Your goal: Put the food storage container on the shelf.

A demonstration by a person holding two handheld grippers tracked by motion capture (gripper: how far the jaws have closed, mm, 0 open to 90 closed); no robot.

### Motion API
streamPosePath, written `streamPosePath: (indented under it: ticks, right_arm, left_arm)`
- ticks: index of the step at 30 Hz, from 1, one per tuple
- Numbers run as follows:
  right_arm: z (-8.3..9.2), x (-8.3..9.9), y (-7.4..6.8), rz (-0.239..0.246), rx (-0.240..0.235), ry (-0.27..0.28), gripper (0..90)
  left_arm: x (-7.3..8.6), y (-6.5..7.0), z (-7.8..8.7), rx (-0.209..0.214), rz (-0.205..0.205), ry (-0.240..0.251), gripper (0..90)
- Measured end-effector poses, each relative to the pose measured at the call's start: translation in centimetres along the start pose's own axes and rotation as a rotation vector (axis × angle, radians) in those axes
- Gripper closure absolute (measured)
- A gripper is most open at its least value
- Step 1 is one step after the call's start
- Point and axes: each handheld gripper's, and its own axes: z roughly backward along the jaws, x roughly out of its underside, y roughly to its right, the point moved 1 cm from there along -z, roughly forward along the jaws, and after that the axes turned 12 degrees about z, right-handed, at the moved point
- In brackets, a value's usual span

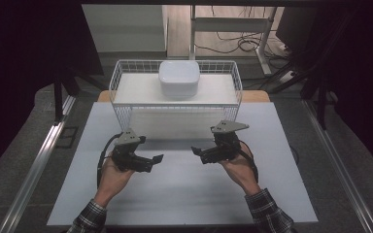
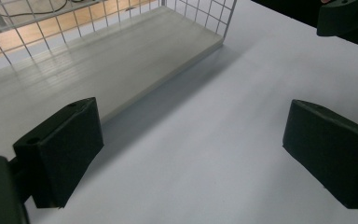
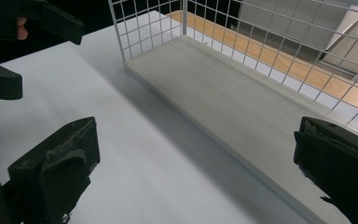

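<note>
In the high view my left gripper (image 1: 154, 161) and right gripper (image 1: 199, 154) hover low over the white table top (image 1: 184, 194), tips turned toward each other with a small gap between them. Both are open and hold nothing. Behind them stands a white wire rack (image 1: 121, 77) with a white square container (image 1: 178, 77) on its upper level. In the left gripper view the wide-apart jaws of the left gripper (image 2: 191, 154) frame bare table, with the rack's pale lower board (image 2: 107, 56) ahead. The right gripper (image 3: 196, 163) faces the same board (image 3: 242, 98).
The right gripper (image 2: 345, 18) shows at the top right of the left gripper view; the left gripper (image 3: 14, 51) shows at the top left of the right gripper view. Metal rails (image 1: 39, 160) flank the table. Cables and a desk frame (image 1: 233, 24) lie beyond the rack.
</note>
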Motion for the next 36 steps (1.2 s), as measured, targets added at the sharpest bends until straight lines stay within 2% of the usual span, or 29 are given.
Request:
streamPosePath:
  ticks: [7, 20, 25, 36]
  right_arm:
    - [0.6, 0.9, -0.2, -0.014, 0.004, 0.004, 0.9]
    - [1.5, 2.0, -0.8, -0.017, -0.002, 0.002, 1.4]
    - [1.9, 2.6, -1.2, -0.005, -0.001, -0.013, 0.7]
    - [3.1, 3.9, -1.4, -0.014, 0.016, -0.031, 0.0]
  left_arm:
    - [1.1, 0.2, -0.1, -0.002, -0.002, -0.01, 3.3]
    - [2.1, 0.7, 0.3, 0.015, -0.001, -0.007, 2.7]
    - [2.8, 0.6, 0.8, 0.009, -0.003, -0.008, 2.7]
    - [4.6, 0.3, 2.2, -0.009, 0.014, -0.014, 2.7]
